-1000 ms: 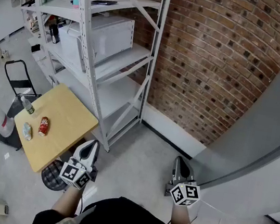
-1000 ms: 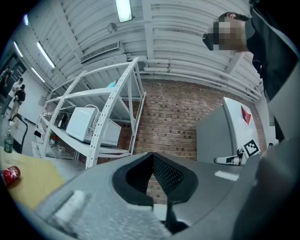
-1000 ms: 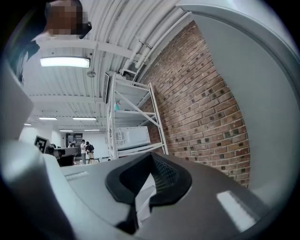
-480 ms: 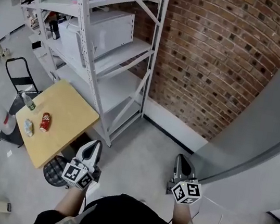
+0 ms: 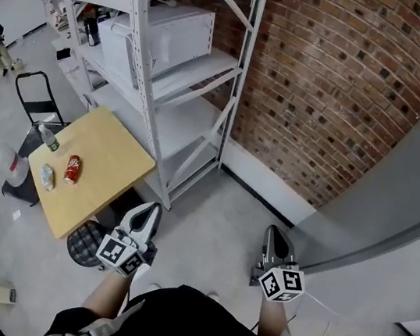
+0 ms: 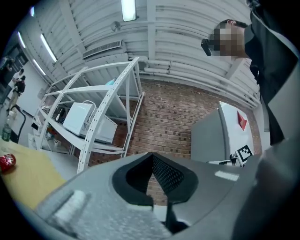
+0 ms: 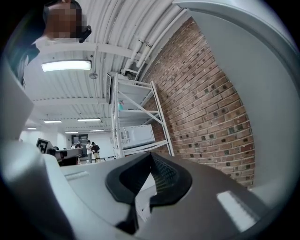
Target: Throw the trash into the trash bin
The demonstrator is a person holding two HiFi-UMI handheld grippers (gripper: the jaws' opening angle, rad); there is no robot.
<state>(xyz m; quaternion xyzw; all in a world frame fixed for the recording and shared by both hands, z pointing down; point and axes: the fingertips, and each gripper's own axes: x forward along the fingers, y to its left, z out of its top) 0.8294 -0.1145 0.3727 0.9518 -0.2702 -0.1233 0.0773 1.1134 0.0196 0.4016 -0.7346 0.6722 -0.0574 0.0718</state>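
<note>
Task basically not started yet. Trash all sitting on surface [image 5: 112, 163]: red can [image 5: 73, 169], crumpled pale thing [image 5: 47, 176] just beside it, bottle [image 5: 49, 139] at far edge. Mesh trash bin [image 5: 84, 241] on floor by surface's near corner. Left claw [image 5: 149, 213] and right claw [image 5: 275, 234] both pinched together, empty, well apart from trash. Still to do: walk over, grab, drop in. Versus second ago: view swung a little, left claw nudged forward, trash in same spots.
</note>
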